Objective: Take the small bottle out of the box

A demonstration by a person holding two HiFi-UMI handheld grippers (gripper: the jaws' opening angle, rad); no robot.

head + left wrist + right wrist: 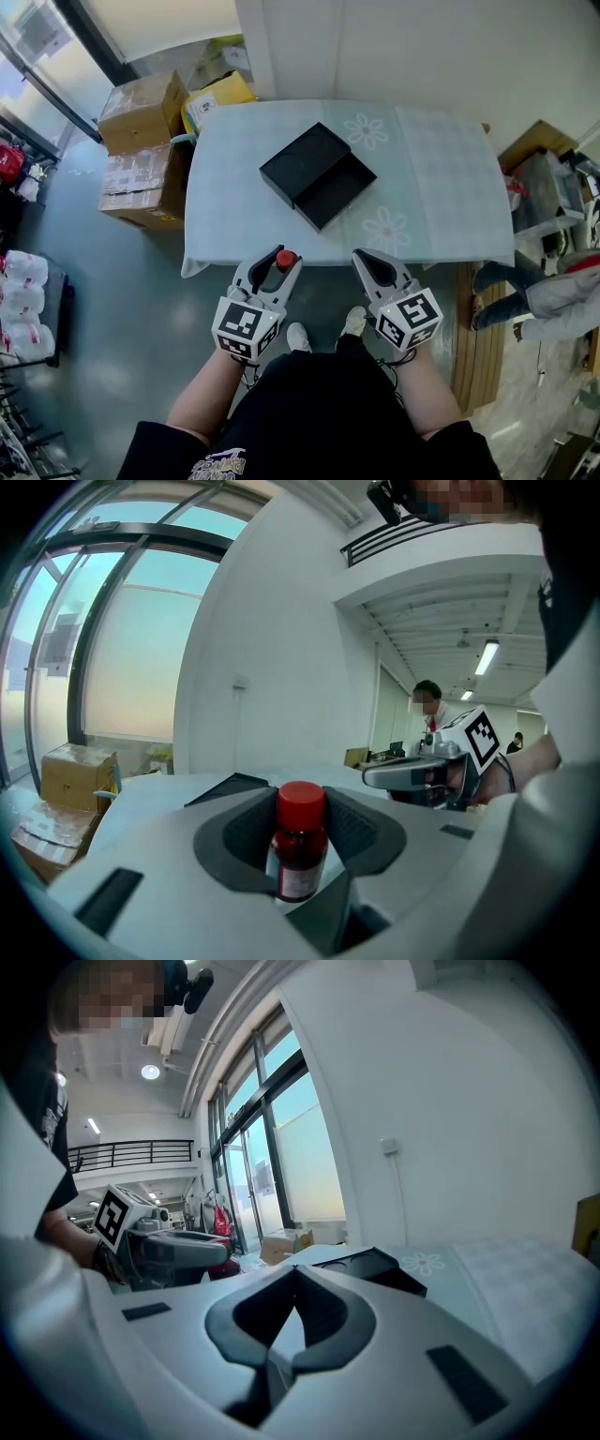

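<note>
A small dark-red bottle with a red cap stands upright between the jaws of my left gripper, which is shut on it, held off the near edge of the table. The black box lies open on the middle of the table, its lid beside its tray; it also shows in the right gripper view. My right gripper is shut with nothing in it, level with the left one just off the table's near edge. The left gripper view shows the right gripper to its right.
The table has a pale blue flowered cloth. Cardboard boxes are stacked on the floor at its left. A wooden bench and a seated person are at the right. A white wall stands behind.
</note>
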